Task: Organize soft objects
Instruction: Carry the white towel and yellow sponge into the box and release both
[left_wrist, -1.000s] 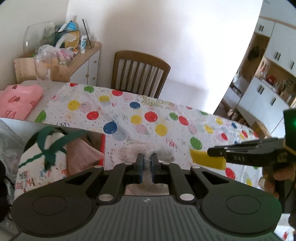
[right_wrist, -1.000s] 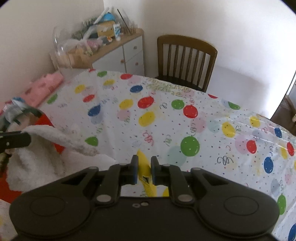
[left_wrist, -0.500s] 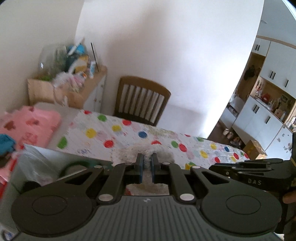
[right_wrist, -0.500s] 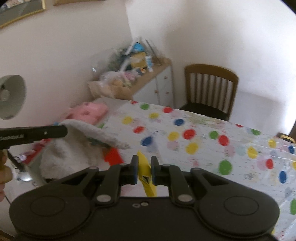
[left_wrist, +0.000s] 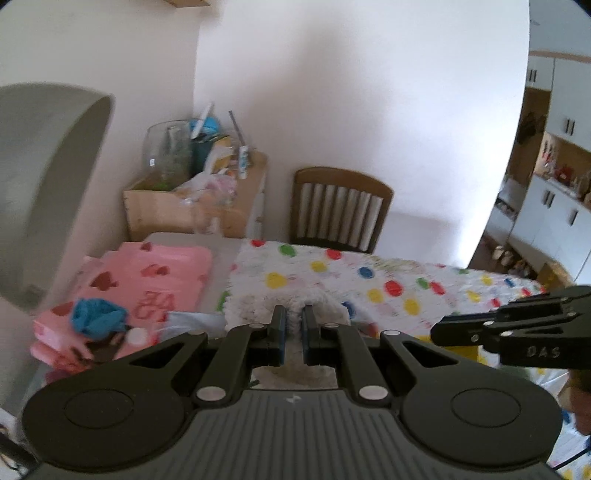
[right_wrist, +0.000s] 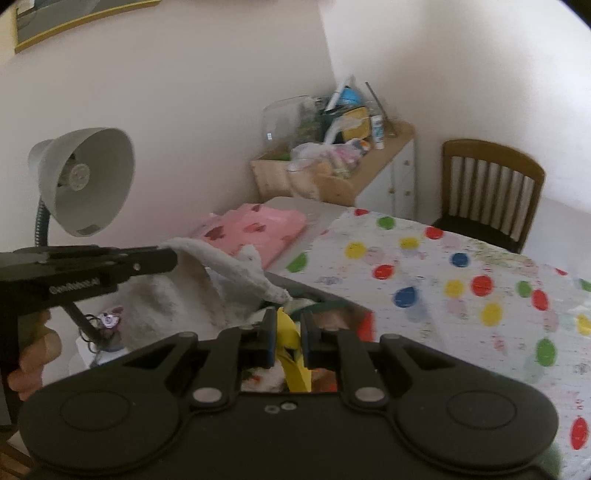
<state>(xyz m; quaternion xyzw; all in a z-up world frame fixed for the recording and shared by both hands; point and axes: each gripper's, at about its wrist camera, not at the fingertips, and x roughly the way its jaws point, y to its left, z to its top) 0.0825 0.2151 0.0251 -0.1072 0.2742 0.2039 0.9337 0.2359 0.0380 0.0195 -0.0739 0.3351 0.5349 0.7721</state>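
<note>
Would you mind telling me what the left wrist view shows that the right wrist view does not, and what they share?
Only the left wrist view shows the white kitchen cabinets and a blue cloth. Only the right wrist view shows the whole grey desk lamp, the yellow cloth in the right gripper, and the white fluffy cloth hanging from the left gripper. Both show the wooden chair, pink bag and spotted tablecloth.

the white fleece cloth (left_wrist: 291, 306) hangs mostly hidden behind the left gripper (left_wrist: 293, 334) body.
</note>
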